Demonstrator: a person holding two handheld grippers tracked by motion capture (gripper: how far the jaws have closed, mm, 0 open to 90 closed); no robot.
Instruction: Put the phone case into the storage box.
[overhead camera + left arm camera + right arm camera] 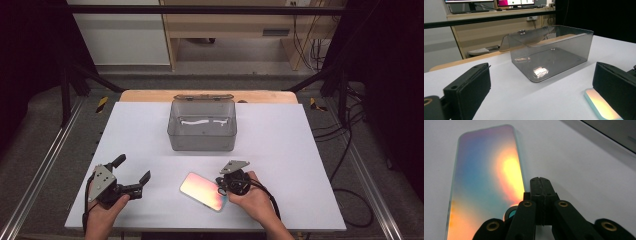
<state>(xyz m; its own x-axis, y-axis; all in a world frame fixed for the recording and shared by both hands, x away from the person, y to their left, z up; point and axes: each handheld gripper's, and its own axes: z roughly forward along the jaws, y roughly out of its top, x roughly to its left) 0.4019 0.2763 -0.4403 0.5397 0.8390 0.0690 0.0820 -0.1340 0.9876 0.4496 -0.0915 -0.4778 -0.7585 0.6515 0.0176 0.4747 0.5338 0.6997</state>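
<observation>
Phone (204, 191), or at least a flat slab with rounded corners and an iridescent orange-and-blue face (I take it for a phone, though from above it is small and glary), lies flat on the white table (280, 150) just left of the right gripper (221, 187). That claw has its two black jaws pressed together with nothing between them, as the right gripper view makes plain; the closed tips sit right at the slab's long edge, near one end, and whether they actually touch it I cannot tell. A round lens shows on the phone close under the jaws in that view.

Well off to the other side of the phone, the left gripper (134, 173) rests low over the table with its jaws spread wide and holding nothing. Looking along those jaws, one end of the phone peeks out beside one jaw. Farther ahead of both claws stands a smoky see-through box (202, 126) with its hinged lid (202, 98) thrown back.
</observation>
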